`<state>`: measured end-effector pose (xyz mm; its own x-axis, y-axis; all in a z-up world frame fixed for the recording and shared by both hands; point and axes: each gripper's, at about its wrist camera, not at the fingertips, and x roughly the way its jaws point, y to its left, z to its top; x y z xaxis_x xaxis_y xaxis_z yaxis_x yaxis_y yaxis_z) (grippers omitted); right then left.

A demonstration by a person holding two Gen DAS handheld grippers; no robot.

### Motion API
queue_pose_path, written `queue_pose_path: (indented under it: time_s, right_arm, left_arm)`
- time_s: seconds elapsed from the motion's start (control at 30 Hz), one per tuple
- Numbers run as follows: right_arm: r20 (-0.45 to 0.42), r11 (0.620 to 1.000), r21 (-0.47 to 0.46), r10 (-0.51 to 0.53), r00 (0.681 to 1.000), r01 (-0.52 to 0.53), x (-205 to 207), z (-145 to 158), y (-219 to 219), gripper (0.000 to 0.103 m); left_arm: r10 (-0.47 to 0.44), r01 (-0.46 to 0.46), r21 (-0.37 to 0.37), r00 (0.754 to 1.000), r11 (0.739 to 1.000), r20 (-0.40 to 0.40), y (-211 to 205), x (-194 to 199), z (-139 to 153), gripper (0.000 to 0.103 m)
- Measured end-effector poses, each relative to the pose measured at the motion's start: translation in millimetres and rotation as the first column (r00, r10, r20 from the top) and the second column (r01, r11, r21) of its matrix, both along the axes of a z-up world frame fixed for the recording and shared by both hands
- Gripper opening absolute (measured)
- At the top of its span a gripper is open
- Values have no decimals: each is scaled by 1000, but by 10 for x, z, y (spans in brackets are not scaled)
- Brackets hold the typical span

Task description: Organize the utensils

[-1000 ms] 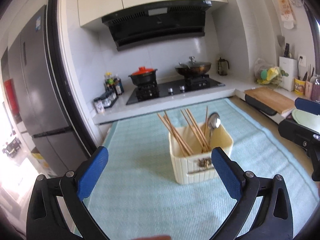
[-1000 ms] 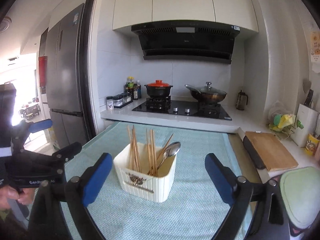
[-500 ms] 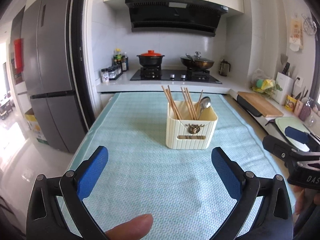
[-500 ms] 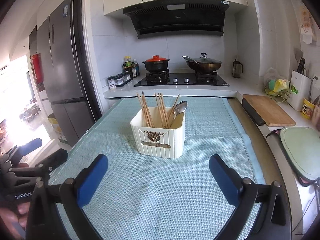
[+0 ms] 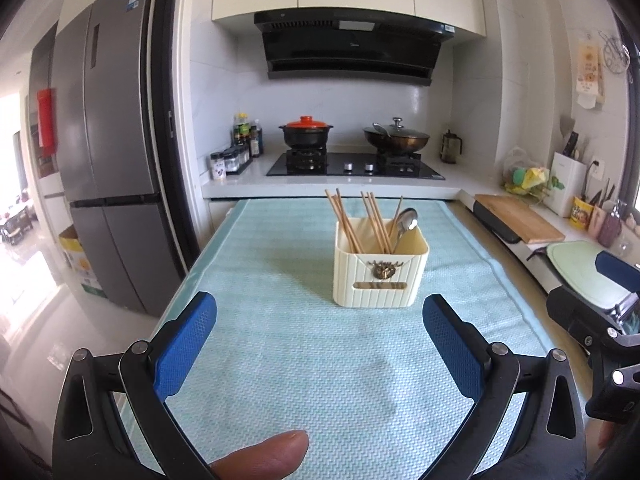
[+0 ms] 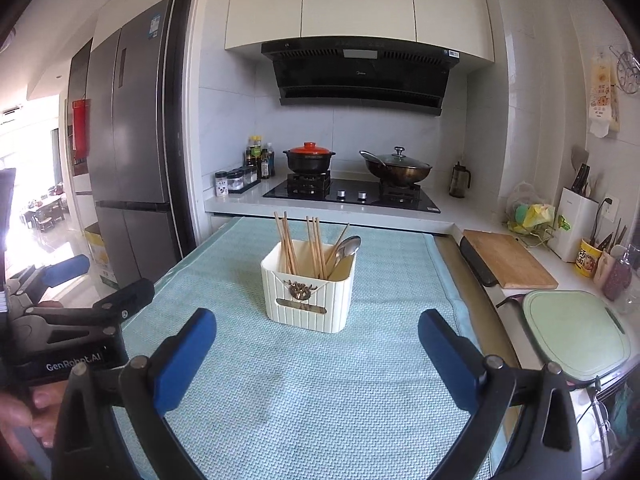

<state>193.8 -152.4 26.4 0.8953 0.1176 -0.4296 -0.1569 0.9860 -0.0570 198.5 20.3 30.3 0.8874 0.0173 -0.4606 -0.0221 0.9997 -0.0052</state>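
A cream ribbed utensil holder [image 5: 380,274] stands on a light teal mat [image 5: 320,360]; it also shows in the right wrist view [image 6: 308,294]. Several wooden chopsticks [image 5: 352,220] and a metal spoon [image 5: 406,220] stand upright in it; the right wrist view shows the chopsticks [image 6: 304,246] and the spoon [image 6: 346,250] too. My left gripper [image 5: 320,332] is open and empty, well short of the holder. My right gripper [image 6: 316,346] is open and empty, also short of it. Each gripper shows at the edge of the other's view.
A stove [image 6: 352,196] with a red-lidded pot [image 6: 309,158] and a wok [image 6: 396,168] lies behind the mat. A wooden cutting board [image 6: 508,260] and a green board [image 6: 576,332] sit at right. A fridge [image 5: 108,160] stands at left.
Both grippers have pulled back from the holder and levelled out; the holder looks smaller and more centred. Both stay open.
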Motion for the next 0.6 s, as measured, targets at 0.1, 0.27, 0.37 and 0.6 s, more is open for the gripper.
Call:
queue_pose_path:
  time_s: [0.1,0.27,0.37,0.6]
  right_arm:
    - [-1,1000,5,0,1000,0,-8,2,10,103]
    - [-4,1000,-3,7,1000,-7,-26,-6,36,103]
    - [-8,1000,-8,12,1000,-12,-36,-7,58,103]
    - [-9,1000,-15,10,1000,-10,-35,-10,64,103]
  left_arm:
    - [5,-5,-4,1000,1000,0,21,-4,0,103]
    - [13,-13,-2,1000,1000,-7,29,-7,-26,103]
    - [15,-15,2,1000,1000,-11,31,-3,-42,103]
    - [20,-20,20,1000,1000,-10,31,8,-39,103]
